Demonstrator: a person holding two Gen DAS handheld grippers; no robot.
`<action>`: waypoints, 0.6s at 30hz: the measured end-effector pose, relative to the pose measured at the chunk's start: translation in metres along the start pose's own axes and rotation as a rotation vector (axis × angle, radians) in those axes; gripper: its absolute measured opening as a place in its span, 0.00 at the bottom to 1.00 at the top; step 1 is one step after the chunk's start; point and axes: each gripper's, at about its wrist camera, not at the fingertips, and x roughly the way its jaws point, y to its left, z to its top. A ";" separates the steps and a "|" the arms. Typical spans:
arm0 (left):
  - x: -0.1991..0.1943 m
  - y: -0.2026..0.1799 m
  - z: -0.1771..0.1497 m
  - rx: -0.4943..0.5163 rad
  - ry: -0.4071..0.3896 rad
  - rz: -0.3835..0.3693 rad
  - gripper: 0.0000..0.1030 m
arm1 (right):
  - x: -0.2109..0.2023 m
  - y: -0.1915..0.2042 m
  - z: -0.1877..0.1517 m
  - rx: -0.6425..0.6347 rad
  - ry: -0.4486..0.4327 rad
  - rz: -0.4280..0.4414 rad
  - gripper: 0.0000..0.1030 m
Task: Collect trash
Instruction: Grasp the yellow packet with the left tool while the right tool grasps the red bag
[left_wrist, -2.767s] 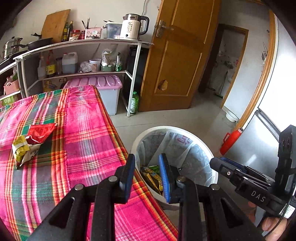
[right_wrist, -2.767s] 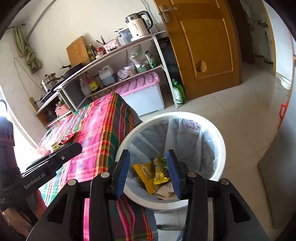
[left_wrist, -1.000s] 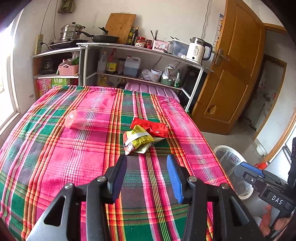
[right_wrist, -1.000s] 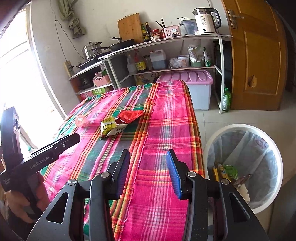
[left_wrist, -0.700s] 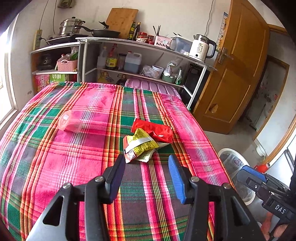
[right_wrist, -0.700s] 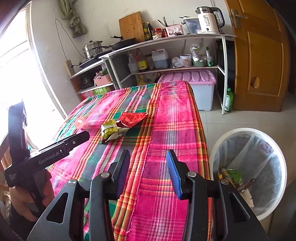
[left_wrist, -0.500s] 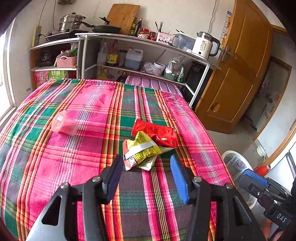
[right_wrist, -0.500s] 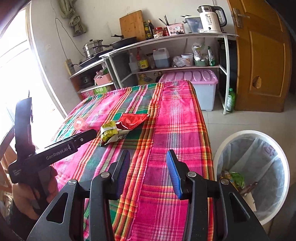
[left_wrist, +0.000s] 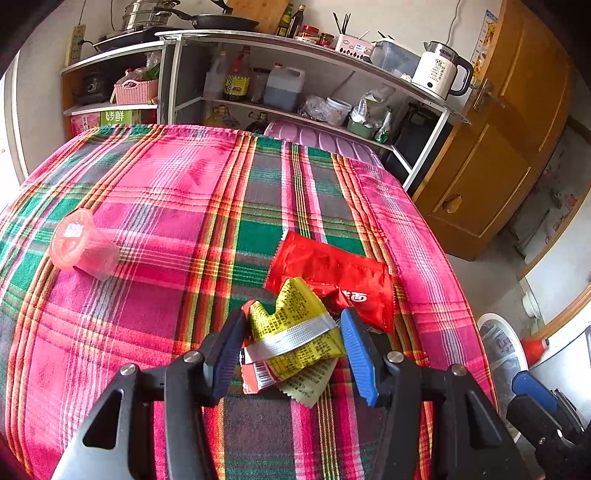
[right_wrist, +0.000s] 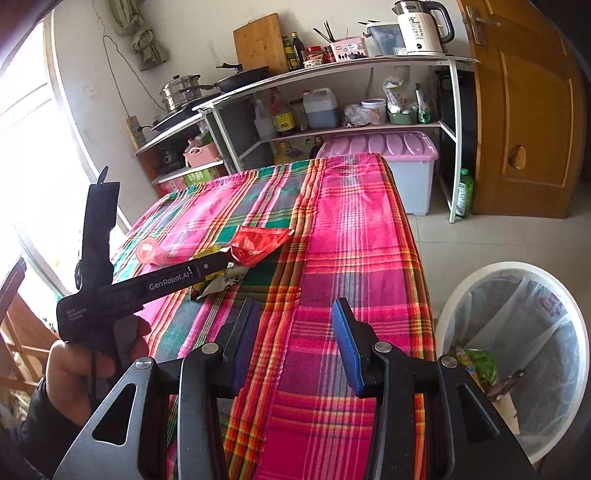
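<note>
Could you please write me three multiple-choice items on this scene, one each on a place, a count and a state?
1. Where does the yellow wrapper lie?
A. between the left gripper's fingers
B. in the bin
C. on the shelf

2. How many loose trash pieces lie on the tablecloth?
A. one
B. three
C. six

3. How is the right gripper?
A. shut on a cup
B. shut on a wrapper
C. open, empty

Answers: 1 A, it sits between the open fingers; 2 B, yellow wrapper, red wrapper and pink cup; 3 C, only cloth shows between its fingers.
</note>
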 end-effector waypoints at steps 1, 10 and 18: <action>0.000 0.000 -0.001 0.003 -0.001 -0.001 0.54 | 0.002 0.001 0.001 0.000 0.002 -0.001 0.41; -0.016 0.014 -0.006 -0.023 -0.041 -0.035 0.36 | 0.011 0.012 0.006 -0.018 0.020 -0.001 0.41; -0.048 0.038 -0.014 -0.040 -0.097 -0.046 0.34 | 0.026 0.037 0.020 -0.080 0.024 0.009 0.41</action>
